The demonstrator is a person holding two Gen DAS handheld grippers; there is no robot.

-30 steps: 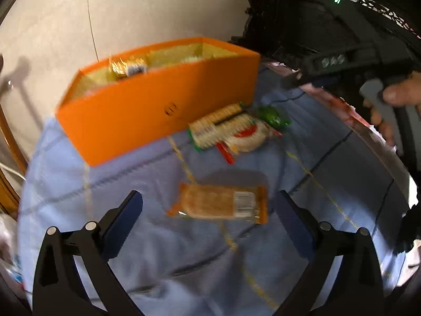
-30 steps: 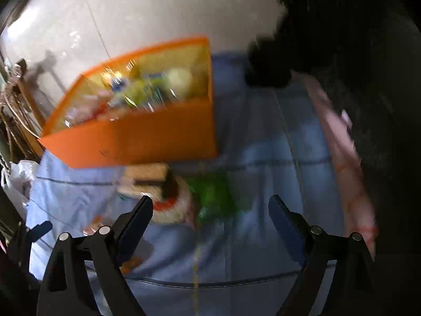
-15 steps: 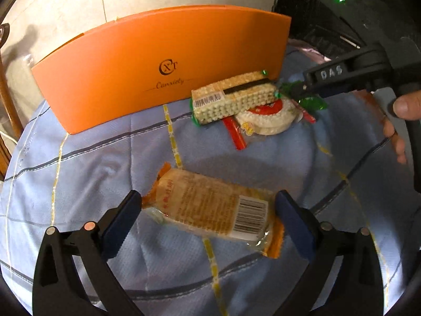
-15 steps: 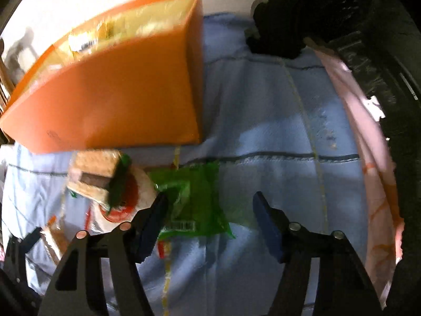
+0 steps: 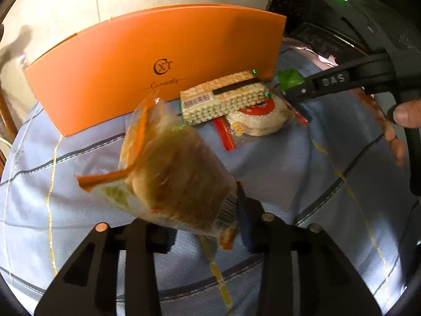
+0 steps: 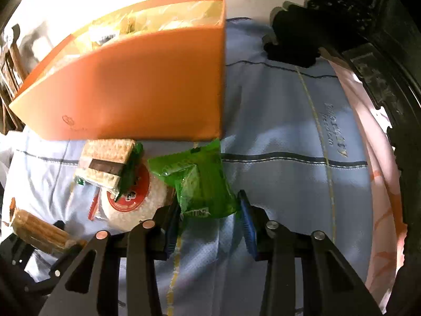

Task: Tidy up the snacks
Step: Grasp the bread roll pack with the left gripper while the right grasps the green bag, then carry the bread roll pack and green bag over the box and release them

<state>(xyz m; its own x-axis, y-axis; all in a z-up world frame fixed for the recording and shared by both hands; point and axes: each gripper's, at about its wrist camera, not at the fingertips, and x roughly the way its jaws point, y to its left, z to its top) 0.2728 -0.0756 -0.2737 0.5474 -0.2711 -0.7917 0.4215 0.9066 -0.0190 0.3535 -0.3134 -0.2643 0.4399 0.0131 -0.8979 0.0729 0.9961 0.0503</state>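
1. Snacks lie on a blue checked cloth in front of an orange box; the right wrist view shows the box open-topped with wrapped packets inside.
2. Left gripper: jaws closing, clamped on the barcode end of a brown biscuit pack. The pack tilts up toward the box, its crimped orange end raised off the cloth. The image is blurred there, so I can't tell whether the lower end touches the cloth.
3. Right gripper: jaws closing around the near end of a green packet. The left pad touches the wrapper. The right pad sits just beside it; contact is unclear. The packet's far corner reaches the box's near bottom edge.
4. Wafer pack: clear wrap, barcode label on one end, lying close against the box front and overlapping a round rice cracker with a red label.
5. Red strip on the cloth just in front of the wafers, partly under the cracker wrap.
6. In the left wrist view, the right gripper's black finger comes in from the right down to the green packet, with a hand on its handle.
7. In the right wrist view, the biscuit pack shows at the lower left edge, held by the left gripper.
8. Dark carved furniture stands behind the cloth on the right.
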